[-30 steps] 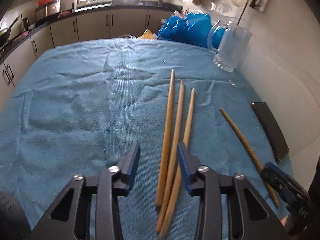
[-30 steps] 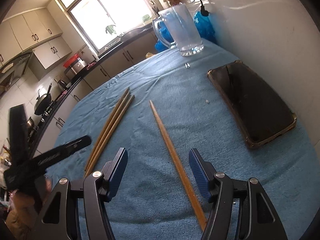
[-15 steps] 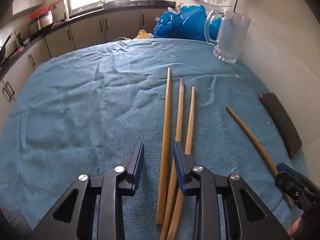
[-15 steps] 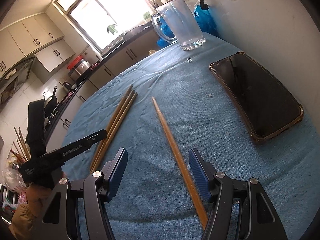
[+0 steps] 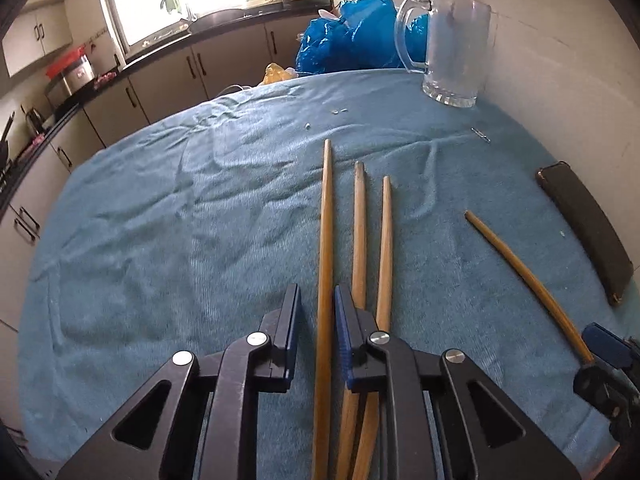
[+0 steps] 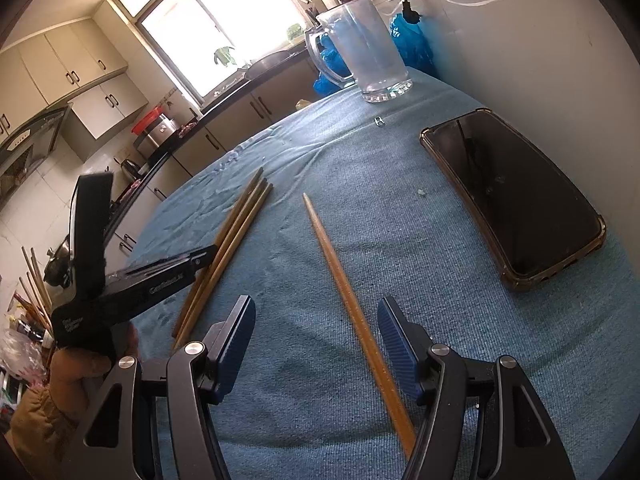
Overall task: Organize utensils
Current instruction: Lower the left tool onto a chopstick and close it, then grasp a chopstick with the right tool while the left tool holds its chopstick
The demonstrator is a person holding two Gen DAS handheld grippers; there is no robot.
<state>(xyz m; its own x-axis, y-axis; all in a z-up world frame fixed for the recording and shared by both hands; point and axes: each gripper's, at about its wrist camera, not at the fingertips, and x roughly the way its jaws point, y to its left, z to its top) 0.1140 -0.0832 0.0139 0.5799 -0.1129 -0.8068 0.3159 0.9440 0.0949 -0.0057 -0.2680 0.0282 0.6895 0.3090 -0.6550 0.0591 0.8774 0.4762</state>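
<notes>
- Four wooden chopsticks lie on the blue towel (image 5: 160, 240) that covers the table: a group of three chopsticks (image 5: 360, 240) side by side, and a single chopstick (image 6: 348, 292) apart to their right, near a dark phone (image 6: 516, 196).
- Largest of the surroundings is a kitchen with cabinets, a bright window and a counter; a glass mug (image 5: 456, 52) stands at the towel's far edge by the wall, with blue plastic bags (image 5: 348, 48) behind it.
- Judged from their look, the sticks are light, stiff and smooth, likely to roll or pivot if pinched at an end; the towel's nap should stop them sliding. A hold near the thick end, square across the shaft, seems safest.
- Left gripper (image 5: 316, 320) straddles the leftmost stick (image 5: 326, 240); its jaws have just been closing and stand narrow, with a sliver of gap on each side, not yet pinching.
- Right gripper (image 6: 316, 344) hangs wide open over the single chopstick, which runs between its fingers untouched.
</notes>
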